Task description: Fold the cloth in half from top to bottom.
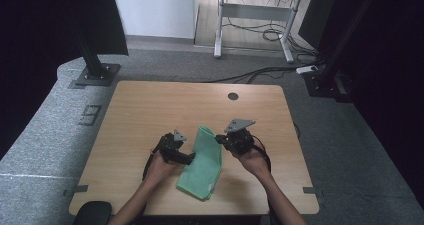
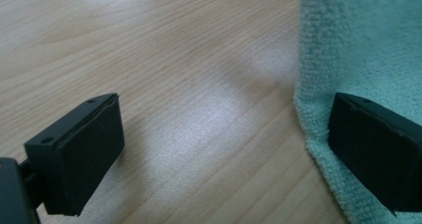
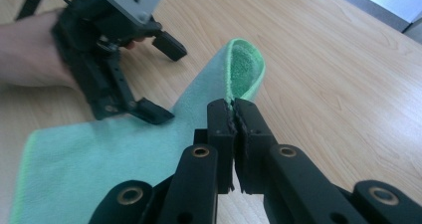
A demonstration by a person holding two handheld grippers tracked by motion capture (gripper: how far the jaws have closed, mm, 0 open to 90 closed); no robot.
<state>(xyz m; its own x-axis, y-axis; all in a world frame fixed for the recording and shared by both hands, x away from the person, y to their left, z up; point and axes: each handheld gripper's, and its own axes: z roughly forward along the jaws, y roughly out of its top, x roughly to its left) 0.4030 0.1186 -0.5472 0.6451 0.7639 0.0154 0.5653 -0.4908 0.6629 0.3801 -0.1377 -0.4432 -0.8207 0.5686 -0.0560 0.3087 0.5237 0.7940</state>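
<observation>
In your left gripper view the green cloth (image 2: 363, 50) runs off the top, right and bottom edges, and one black pad (image 2: 383, 154) covers part of its hem. In your right gripper view the cloth's edge vanishes between the closed jaws of your right gripper (image 3: 234, 115), and your left hand (image 3: 30, 55) is cut by the frame's left edge.
</observation>
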